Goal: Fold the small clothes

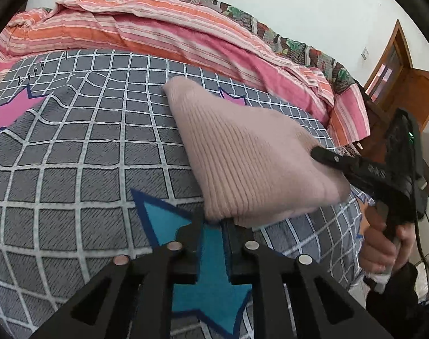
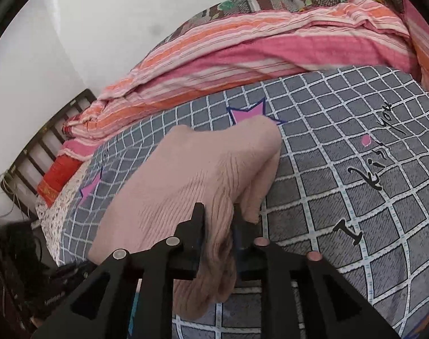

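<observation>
A pale pink ribbed knit garment (image 1: pixel 242 152) lies folded on the grey checked bedsheet (image 1: pixel 87 155). In the left wrist view my left gripper (image 1: pixel 213 220) is nipped onto its near corner, jaws almost together. My right gripper (image 1: pixel 320 154) comes in from the right and clamps the garment's right edge, with a person's hand (image 1: pixel 381 248) on its handle. In the right wrist view a bunched fold of the garment (image 2: pixel 186 175) runs between the fingers of the right gripper (image 2: pixel 217 217), which is shut on it. That fold is lifted a little off the sheet (image 2: pixel 341 169).
A pink and orange striped quilt (image 1: pixel 157 19) is heaped along the far side of the bed (image 2: pixel 242 50). A wooden door (image 1: pixel 398 70) stands at the right. Dark bed-frame slats (image 2: pixel 44 141) and a floor with cables lie past the bed's left edge.
</observation>
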Action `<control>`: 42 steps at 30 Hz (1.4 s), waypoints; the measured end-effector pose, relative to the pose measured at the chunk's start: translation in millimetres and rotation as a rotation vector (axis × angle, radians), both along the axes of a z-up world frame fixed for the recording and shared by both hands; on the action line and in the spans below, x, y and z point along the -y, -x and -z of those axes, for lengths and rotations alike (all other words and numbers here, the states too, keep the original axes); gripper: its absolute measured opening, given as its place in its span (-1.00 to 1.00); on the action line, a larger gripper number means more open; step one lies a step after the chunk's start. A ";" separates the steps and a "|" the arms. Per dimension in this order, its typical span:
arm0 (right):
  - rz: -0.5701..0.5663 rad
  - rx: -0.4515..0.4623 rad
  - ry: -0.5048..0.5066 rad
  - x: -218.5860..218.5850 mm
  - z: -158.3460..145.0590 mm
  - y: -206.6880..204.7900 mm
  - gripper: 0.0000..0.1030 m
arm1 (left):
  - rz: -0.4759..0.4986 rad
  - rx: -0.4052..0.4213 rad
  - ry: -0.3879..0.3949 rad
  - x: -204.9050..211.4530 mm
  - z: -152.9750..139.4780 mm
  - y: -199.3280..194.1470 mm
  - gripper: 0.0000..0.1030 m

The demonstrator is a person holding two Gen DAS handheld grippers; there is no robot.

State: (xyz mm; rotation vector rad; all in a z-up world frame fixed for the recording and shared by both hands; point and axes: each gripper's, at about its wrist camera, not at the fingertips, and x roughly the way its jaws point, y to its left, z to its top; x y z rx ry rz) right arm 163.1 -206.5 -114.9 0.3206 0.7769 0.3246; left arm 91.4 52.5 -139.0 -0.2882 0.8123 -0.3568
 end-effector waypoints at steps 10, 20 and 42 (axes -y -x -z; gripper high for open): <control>0.015 -0.015 -0.006 -7.2 3.9 -27.7 -0.66 | -0.034 0.084 0.030 -25.0 -26.5 17.7 -0.12; 0.084 -0.050 -0.077 12.2 17.5 -13.6 -0.14 | -0.075 0.085 0.021 -40.7 -32.1 6.6 -0.12; 0.000 -0.115 -0.215 3.6 28.0 -75.6 -0.28 | -0.085 0.049 0.086 -44.7 -22.3 6.3 -0.11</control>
